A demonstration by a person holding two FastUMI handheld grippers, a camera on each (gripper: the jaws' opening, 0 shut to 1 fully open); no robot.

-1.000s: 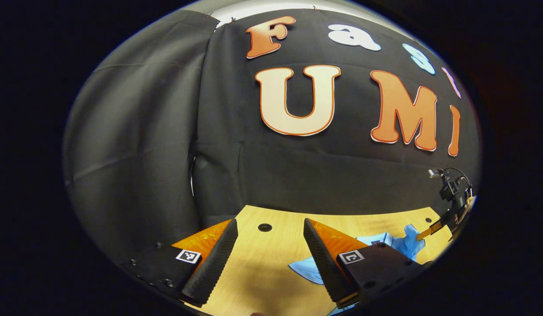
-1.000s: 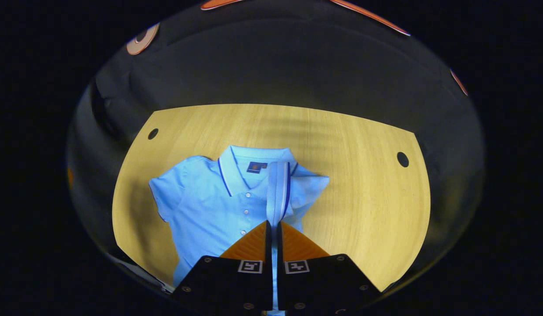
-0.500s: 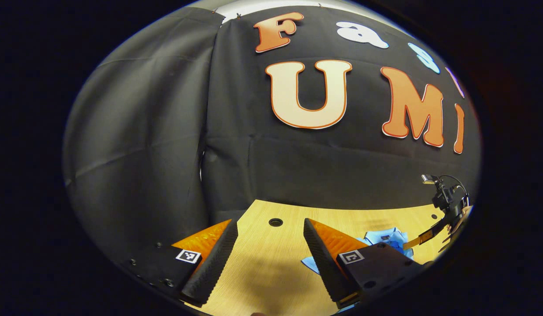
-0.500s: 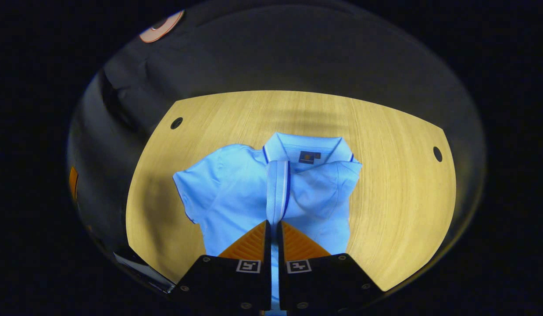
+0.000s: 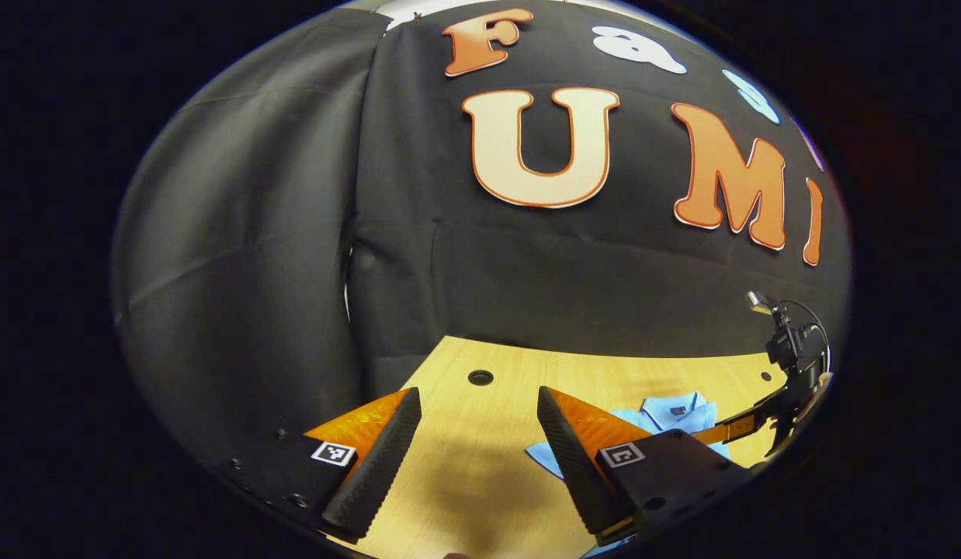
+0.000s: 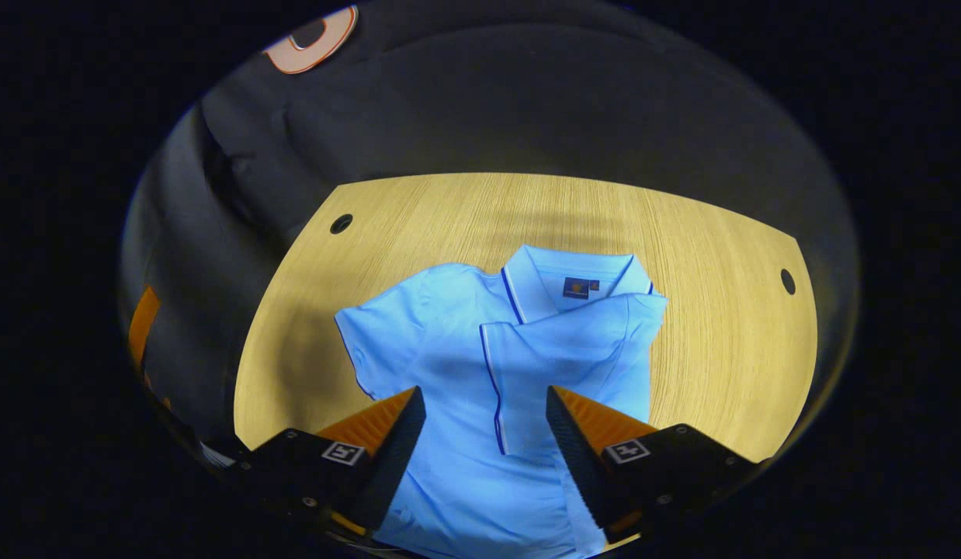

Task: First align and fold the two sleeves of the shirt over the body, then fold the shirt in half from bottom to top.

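Lying flat on the wooden table (image 6: pixel 706 233), the light blue shirt (image 6: pixel 449 466) has its collar (image 6: pixel 574 272) toward the far edge, near the black cloth wall (image 6: pixel 488 101). In the right gripper view, 1 sleeve (image 6: pixel 558 357) is folded over the body, and its dark-trimmed edge runs down the middle of the chest. The other sleeve (image 6: pixel 372 334) is spread out on the table, pointing to the left of that view. The right gripper (image 6: pixel 484 427) is over the lower part of the shirt with its 2 fingers wide apart, and nothing is between them; the cloth shows in the gap. I cannot tell if the fingertips touch the fabric.

In the left gripper view, the left gripper (image 5: pixel 477 435) is also released, with its 2 fingers spread and only bare table between them. It is near a round hole (image 5: pixel 480 378) in the table, to the side of the shirt (image 5: pixel 674 411), which appears behind its right finger. Farther off in the same view, at the right edge, the right gripper (image 5: pixel 740 425) is over the shirt. A second round hole (image 6: pixel 788 281) is close to the far right corner of the table in the right gripper view.
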